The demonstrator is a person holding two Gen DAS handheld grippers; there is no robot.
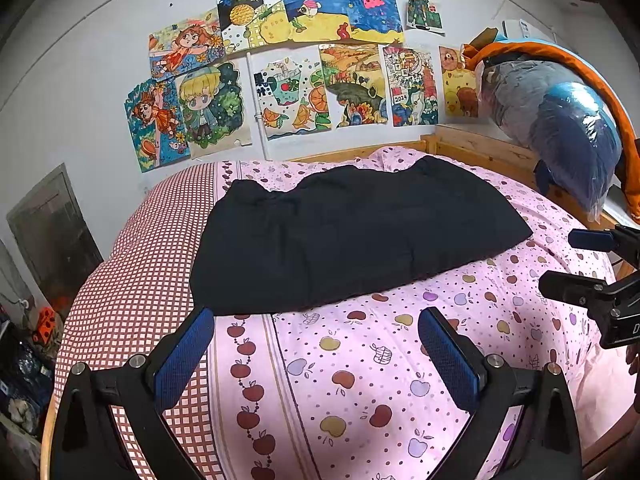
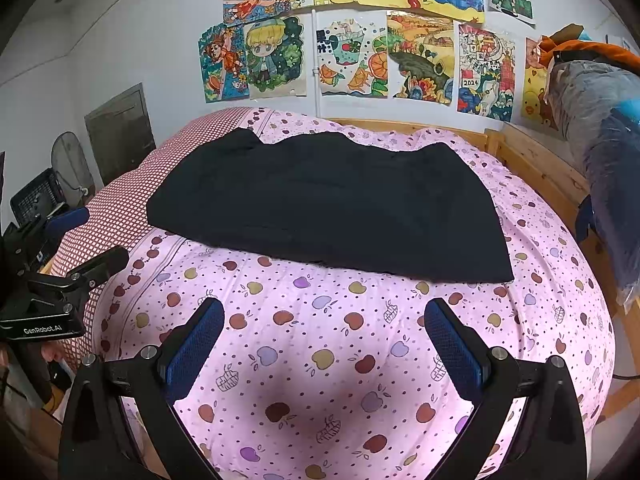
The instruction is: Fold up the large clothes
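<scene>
Black garment (image 1: 352,236) flat on pink quilt (image 1: 360,380), long axis left-right. Left gripper (image 1: 316,354) spread, empty, just short of garment's near-left corner. Right gripper (image 2: 324,344) spread, empty, farther back from near hem. Left nearer.

Both wrist views face bed (image 1: 360,360), overlapping.

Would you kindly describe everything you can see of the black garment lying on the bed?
The black garment is a large piece of dark, matte cloth, spread flat in a broad, roughly four-sided shape with soft wrinkles. Its far edge is uneven, rising into bumps at both corners; the near edge is straighter. It rests on the pink apple-print quilt, one end reaching the red-checked strip. Nothing lies on it. The left gripper and right gripper are open, short of it, touching nothing.
</scene>
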